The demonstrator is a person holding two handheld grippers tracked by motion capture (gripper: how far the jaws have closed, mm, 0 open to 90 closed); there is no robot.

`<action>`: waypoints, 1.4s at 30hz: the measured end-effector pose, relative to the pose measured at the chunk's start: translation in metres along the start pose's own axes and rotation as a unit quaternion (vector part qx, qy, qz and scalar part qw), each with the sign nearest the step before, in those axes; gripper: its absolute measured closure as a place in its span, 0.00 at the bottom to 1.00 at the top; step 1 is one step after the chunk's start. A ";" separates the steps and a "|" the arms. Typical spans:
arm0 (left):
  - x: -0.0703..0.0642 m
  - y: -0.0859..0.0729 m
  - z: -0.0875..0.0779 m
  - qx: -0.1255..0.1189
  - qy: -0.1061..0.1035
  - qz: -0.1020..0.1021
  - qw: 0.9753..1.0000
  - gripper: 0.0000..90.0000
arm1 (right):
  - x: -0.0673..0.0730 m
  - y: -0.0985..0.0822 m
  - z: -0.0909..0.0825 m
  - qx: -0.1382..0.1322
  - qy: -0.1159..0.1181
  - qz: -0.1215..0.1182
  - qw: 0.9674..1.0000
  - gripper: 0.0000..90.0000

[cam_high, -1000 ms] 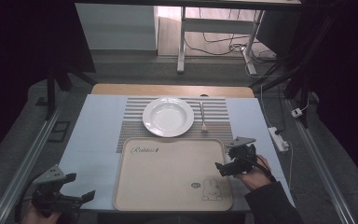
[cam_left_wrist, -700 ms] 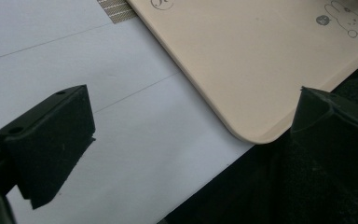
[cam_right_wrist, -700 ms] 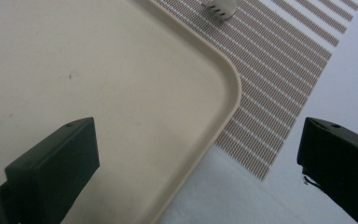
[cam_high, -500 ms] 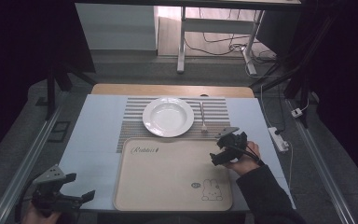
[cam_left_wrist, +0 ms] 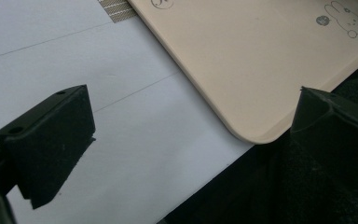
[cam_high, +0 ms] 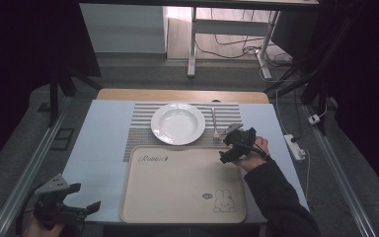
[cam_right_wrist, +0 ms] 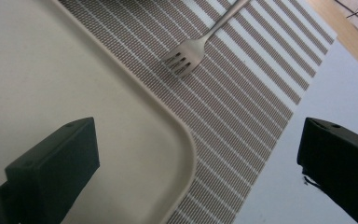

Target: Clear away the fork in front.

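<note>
High view. We take the beige tray (cam_high: 177, 185) as our landmark. It lies at the near edge of the pale table (cam_high: 98, 148), its far edge overlapping a striped placemat (cam_high: 138, 126). On the mat beyond the tray stands a white plate (cam_high: 178, 123), and to the plate's right lies a fork (cam_high: 214, 122), tines toward the tray and long axis running away from the person. The right gripper (cam_high: 228, 146) hovers at the tray's far right corner, just short of the fork's tines, jaws apart with nothing between them. The left gripper (cam_high: 86, 200) sits off the tray's near left corner, well apart from the fork, also spread and empty.

Left gripper view. We see the tray's rounded near corner (cam_left_wrist: 256, 133) between the two black jaws, which stand wide apart over bare table; nothing is gripped.

Right gripper view. The jaws stand wide, one over the tray's surface (cam_right_wrist: 51, 84), the other over the table past the mat (cam_right_wrist: 242, 107). The fork (cam_right_wrist: 186, 57) lies ahead of the opening, tines nearest and handle running away toward the upper right.

Finding. We judge the fork to be the thing reached for, and the right hand plainly the nearer. The handle's axis runs roughly along the line of approach, so the gap should straddle it crosswise.
</note>
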State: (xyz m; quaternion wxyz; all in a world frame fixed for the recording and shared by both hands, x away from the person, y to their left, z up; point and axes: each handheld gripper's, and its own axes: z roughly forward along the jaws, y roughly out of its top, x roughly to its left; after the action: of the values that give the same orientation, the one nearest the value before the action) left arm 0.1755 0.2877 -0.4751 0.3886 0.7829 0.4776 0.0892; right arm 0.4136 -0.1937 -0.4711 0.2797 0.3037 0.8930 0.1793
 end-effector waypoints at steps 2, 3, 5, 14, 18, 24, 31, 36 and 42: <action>0.000 0.000 0.000 0.000 0.000 0.000 1.000 0.00 | 0.000 0.004 0.005 0.007 -0.006 -0.008 1.000 0.00; 0.000 0.000 0.000 0.000 0.000 0.000 1.000 0.00 | 0.001 0.006 0.007 0.007 -0.010 -0.010 1.000 0.00; 0.000 0.000 0.000 0.000 0.000 0.000 1.000 0.00 | 0.001 0.010 0.011 0.010 -0.015 -0.018 1.000 0.00; 0.000 0.000 0.000 0.000 0.000 -0.001 1.000 0.00 | -0.003 0.027 0.032 0.015 -0.037 -0.063 0.997 0.00; 0.000 0.000 0.000 0.000 0.001 -0.001 1.000 0.00 | -0.003 0.031 0.040 0.022 -0.041 -0.076 0.996 0.01; 0.000 0.000 0.000 0.001 0.000 -0.001 1.000 0.00 | -0.002 0.036 0.049 0.020 -0.044 -0.107 0.993 0.08; 0.000 0.000 0.000 0.001 0.001 -0.001 1.000 0.00 | 0.000 0.039 0.061 0.030 -0.048 -0.148 0.987 0.18; 0.000 0.000 0.000 0.002 0.001 0.000 1.000 0.00 | 0.001 0.038 0.067 0.038 -0.045 -0.164 0.985 0.28; 0.000 0.000 0.000 0.002 0.001 0.000 1.000 0.00 | 0.004 0.038 0.067 0.040 -0.035 -0.198 0.979 0.57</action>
State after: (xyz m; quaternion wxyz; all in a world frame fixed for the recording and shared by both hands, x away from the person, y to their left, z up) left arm 0.1753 0.2876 -0.4753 0.3868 0.7837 0.4778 0.0888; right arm 0.4681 -0.1522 -0.5063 0.3285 0.1384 0.9314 0.0738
